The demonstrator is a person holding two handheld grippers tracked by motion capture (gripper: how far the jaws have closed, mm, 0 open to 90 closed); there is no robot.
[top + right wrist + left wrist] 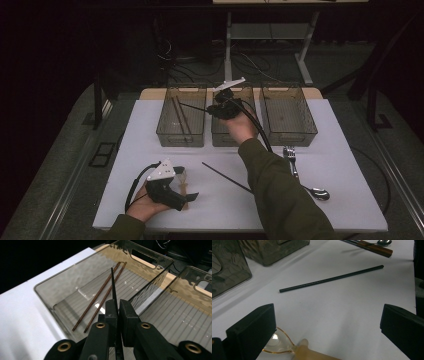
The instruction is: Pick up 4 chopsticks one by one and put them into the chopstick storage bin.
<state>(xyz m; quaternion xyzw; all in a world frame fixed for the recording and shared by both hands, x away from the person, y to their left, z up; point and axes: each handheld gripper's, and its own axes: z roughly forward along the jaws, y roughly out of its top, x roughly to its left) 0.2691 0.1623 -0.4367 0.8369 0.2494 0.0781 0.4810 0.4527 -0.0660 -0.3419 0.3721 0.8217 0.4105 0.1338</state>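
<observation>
Two chopsticks [100, 298] lie in the left bin [181, 135]

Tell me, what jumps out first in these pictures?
The right gripper, shut on a black chopstick, holds it over the left bin, where two brown chopsticks already lie. The left gripper rests open near the table's front, above a clear spoon.

No lettering, label, brand, number or sign can be read anywhere in these pictures
</observation>
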